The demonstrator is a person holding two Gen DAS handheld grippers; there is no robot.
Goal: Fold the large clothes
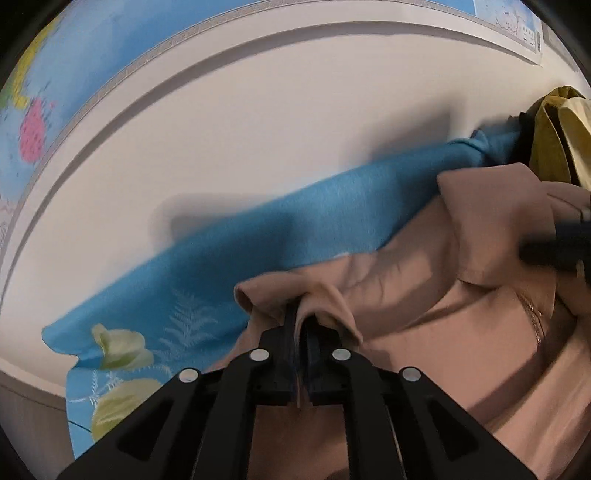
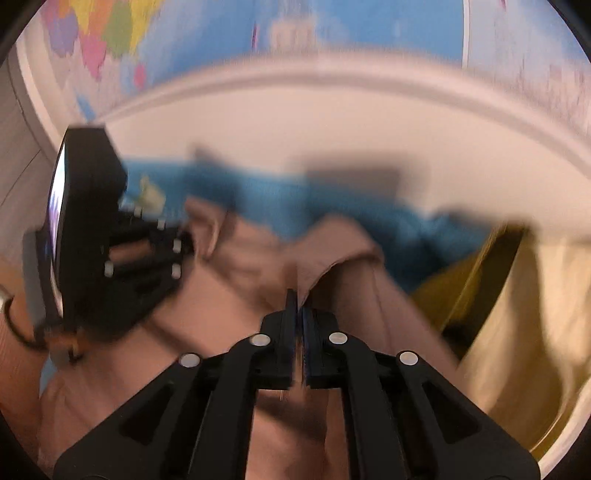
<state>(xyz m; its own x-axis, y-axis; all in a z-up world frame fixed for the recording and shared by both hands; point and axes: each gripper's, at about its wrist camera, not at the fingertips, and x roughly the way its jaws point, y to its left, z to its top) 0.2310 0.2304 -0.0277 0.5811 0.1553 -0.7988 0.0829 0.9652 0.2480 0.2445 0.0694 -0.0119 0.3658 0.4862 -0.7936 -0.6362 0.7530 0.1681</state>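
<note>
A large beige-pink garment (image 1: 461,332) lies rumpled on the white table (image 1: 258,129), partly over a blue floral cloth (image 1: 258,236). My left gripper (image 1: 300,315) is shut on a raised fold of the beige garment, and the cloth bunches up around its narrow jaws. In the right wrist view my right gripper (image 2: 298,301) pinches another edge of the same beige garment (image 2: 229,295), which lifts in a flap above the fingertips. The left gripper (image 2: 184,245) shows blurred at the left there, fabric at its tips. A dark blur at the right edge of the left wrist view is the right gripper (image 1: 554,247).
A yellow-olive garment (image 2: 517,314) is heaped to the right of the beige one; in the left wrist view the yellow garment (image 1: 554,140) sits at the far right. A coloured wall map (image 2: 332,26) hangs behind the table. The blue cloth (image 2: 280,206) stretches across the table's middle.
</note>
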